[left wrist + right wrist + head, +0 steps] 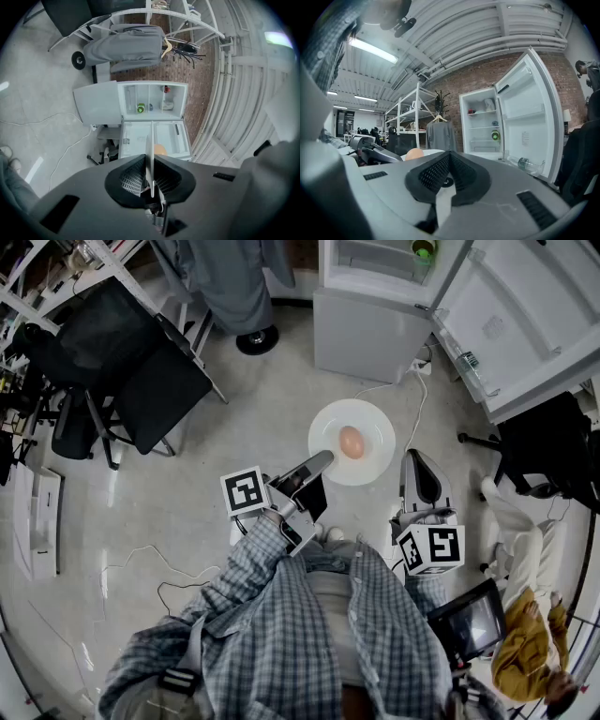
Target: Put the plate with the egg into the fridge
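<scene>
White round plate (373,463), tan egg (352,442) centred; left fingers (312,466) clamped on rim, right fingers (418,474) together.

A round white plate (328,442), apparently level and held in the air, carries one brown egg (352,442) near its middle, just short of a white fridge (370,329) standing open.
</scene>
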The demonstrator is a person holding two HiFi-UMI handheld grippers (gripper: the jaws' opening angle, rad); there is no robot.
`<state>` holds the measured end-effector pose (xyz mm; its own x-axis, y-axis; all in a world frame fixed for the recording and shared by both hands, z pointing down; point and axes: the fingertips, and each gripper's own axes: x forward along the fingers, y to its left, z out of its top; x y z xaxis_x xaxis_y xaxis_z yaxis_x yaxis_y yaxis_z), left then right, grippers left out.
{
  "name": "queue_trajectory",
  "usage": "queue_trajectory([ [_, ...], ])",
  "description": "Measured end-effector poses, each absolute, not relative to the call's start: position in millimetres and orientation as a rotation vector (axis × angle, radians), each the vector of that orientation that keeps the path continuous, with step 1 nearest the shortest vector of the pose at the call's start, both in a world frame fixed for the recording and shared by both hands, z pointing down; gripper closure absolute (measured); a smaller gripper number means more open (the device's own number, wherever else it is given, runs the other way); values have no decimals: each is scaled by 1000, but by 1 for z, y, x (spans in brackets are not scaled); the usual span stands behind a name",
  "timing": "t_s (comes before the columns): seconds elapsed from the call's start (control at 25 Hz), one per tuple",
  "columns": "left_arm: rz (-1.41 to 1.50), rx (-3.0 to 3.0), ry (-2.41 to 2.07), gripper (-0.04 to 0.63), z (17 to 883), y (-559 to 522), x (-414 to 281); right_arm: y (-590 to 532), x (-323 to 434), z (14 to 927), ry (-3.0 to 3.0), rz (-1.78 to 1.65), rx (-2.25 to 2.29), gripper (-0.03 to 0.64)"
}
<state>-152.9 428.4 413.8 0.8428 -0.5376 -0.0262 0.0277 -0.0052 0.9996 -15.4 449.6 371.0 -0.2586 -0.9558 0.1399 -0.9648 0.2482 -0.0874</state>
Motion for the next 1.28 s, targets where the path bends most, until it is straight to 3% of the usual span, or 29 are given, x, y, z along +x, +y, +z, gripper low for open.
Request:
queue_trajectory([
  [1.28, -464, 1518, -419, 558, 418, 419, -177, 441, -30, 375, -2395, 258, 1910, 611],
])
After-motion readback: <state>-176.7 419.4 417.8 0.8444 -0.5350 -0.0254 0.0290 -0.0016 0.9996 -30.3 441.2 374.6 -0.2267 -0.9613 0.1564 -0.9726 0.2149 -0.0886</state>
